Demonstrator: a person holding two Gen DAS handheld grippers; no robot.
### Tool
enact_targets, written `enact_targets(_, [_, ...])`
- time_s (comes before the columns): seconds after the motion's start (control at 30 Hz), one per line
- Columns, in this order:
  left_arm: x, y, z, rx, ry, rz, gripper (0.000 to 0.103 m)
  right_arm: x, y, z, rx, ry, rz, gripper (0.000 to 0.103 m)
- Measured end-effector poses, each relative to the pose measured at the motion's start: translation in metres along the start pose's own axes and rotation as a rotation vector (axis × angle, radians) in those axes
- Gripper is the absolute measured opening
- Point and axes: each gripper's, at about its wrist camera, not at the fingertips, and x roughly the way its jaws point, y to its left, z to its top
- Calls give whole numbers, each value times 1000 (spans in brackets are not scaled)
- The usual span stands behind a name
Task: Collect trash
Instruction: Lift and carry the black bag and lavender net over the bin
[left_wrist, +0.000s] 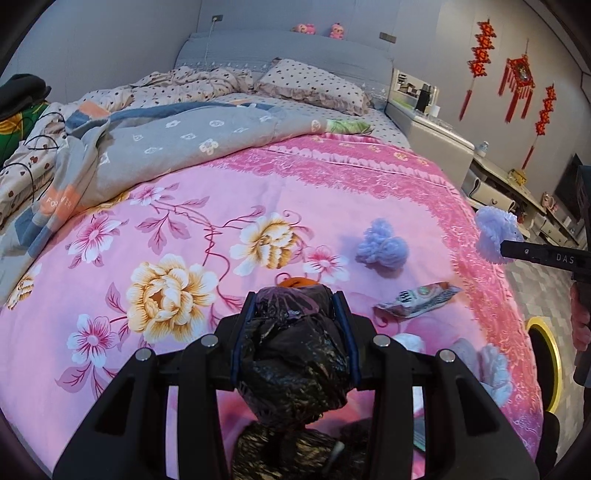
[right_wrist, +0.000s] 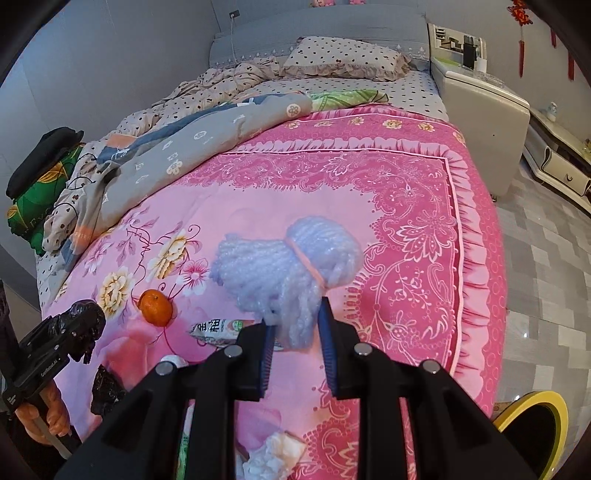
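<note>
the left gripper (left_wrist: 295, 314) had its blue-padded fingers pinched on a bunched black trash bag (left_wrist: 295, 354), the plastic bulging between them and hanging below. the right gripper (right_wrist: 297, 339) pinched the lower strands of a pale lilac yarn bundle (right_wrist: 284, 266), lifted off the pink floral bedspread (right_wrist: 406, 206); the pink band around the bundle showed only in the right wrist view.

only the left wrist view showed a second lilac yarn bundle (left_wrist: 382, 247) lying on the bedspread, and the red hanging ornaments (left_wrist: 517, 81) on the wall. there, the orange (left_wrist: 297, 282) was almost hidden behind the bag, while the right wrist view showed it whole, beside the snack wrapper (right_wrist: 221, 328). crumpled white tissue (right_wrist: 273, 454) lay at the near edge of the bed. a yellow-rimmed bin (right_wrist: 535, 417) stood on the floor by the bed's corner.
</note>
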Motion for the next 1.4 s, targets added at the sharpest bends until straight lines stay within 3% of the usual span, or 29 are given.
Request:
enact_targets(0.67, [-84,-105,8,112,-79,-115,38,-119,-56,-58,79,-101,-32,21])
enact_targets(1.4, [-113,-241,0,250,-76,-285,39,-199,-128,-113,190,-179,-95,22])
